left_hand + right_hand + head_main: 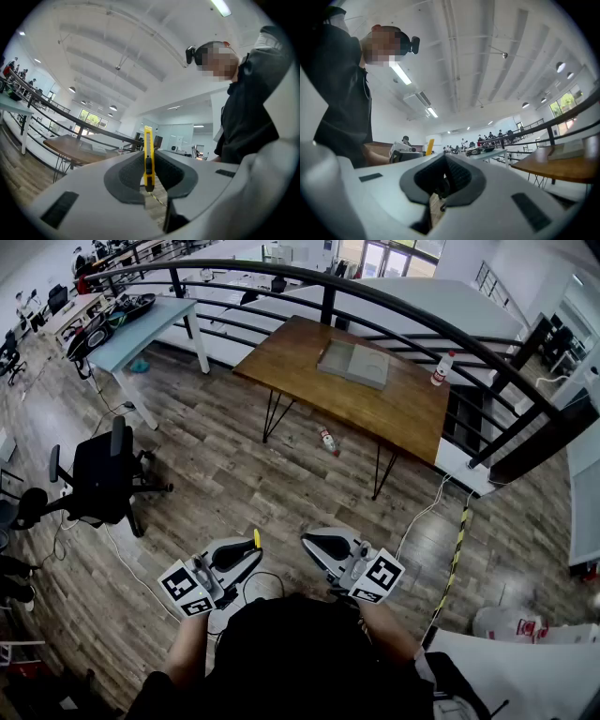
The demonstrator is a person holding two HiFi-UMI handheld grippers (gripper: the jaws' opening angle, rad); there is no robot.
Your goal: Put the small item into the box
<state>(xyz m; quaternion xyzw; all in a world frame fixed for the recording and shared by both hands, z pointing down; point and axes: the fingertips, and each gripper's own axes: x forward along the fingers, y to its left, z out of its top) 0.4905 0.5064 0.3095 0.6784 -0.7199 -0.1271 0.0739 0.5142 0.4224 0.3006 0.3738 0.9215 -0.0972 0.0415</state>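
My left gripper is shut on a yellow utility knife, held close to the person's body above the wooden floor. In the left gripper view the knife stands upright between the dark pads and sticks out past them. Beside it, my right gripper is shut with nothing between its pads. The box, flat and grey-green with its top open, lies far ahead on the brown wooden table. The right gripper view shows the knife's yellow tip at left and the table at right.
A white bottle with a red cap stands at the table's right end, and another bottle lies on the floor under it. A black office chair is at left. A black railing runs behind the table.
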